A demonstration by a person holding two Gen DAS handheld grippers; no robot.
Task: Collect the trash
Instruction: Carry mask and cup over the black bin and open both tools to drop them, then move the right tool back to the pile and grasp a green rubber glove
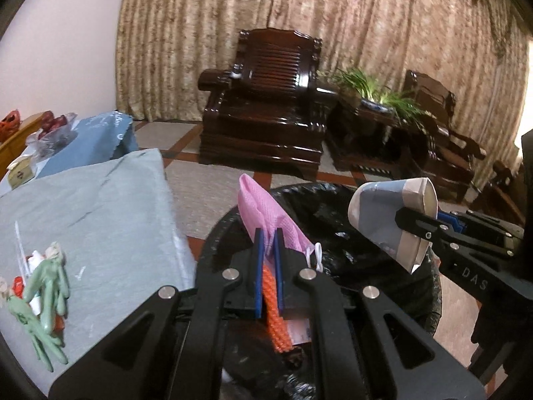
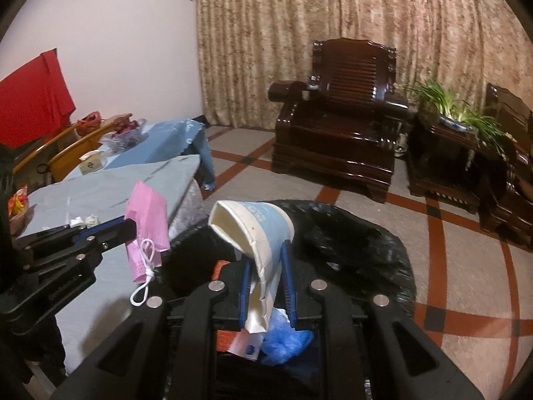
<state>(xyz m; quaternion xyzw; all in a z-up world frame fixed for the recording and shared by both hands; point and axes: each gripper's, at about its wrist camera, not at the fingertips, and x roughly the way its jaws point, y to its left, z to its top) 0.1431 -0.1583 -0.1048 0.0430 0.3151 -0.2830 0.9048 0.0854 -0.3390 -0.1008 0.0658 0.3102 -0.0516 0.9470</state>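
Tiled floor (image 2: 349, 180) lies wide and bare between the dark wooden chair (image 2: 336, 133) at 12 o'clock and the bin. Black bin bag (image 2: 349, 233) gapes open right under both tools, its rim just beside the edge of the grey worktop (image 1: 100, 206) at 9 o'clock. Left tool (image 1: 269, 243) is squeezed shut on a pink mask (image 1: 263, 210). Right tool (image 2: 266, 266) is clamped on a squashed paper cup (image 2: 256, 226). Both things hang over the open bin. More scraps (image 1: 40, 276) lie on the worktop.
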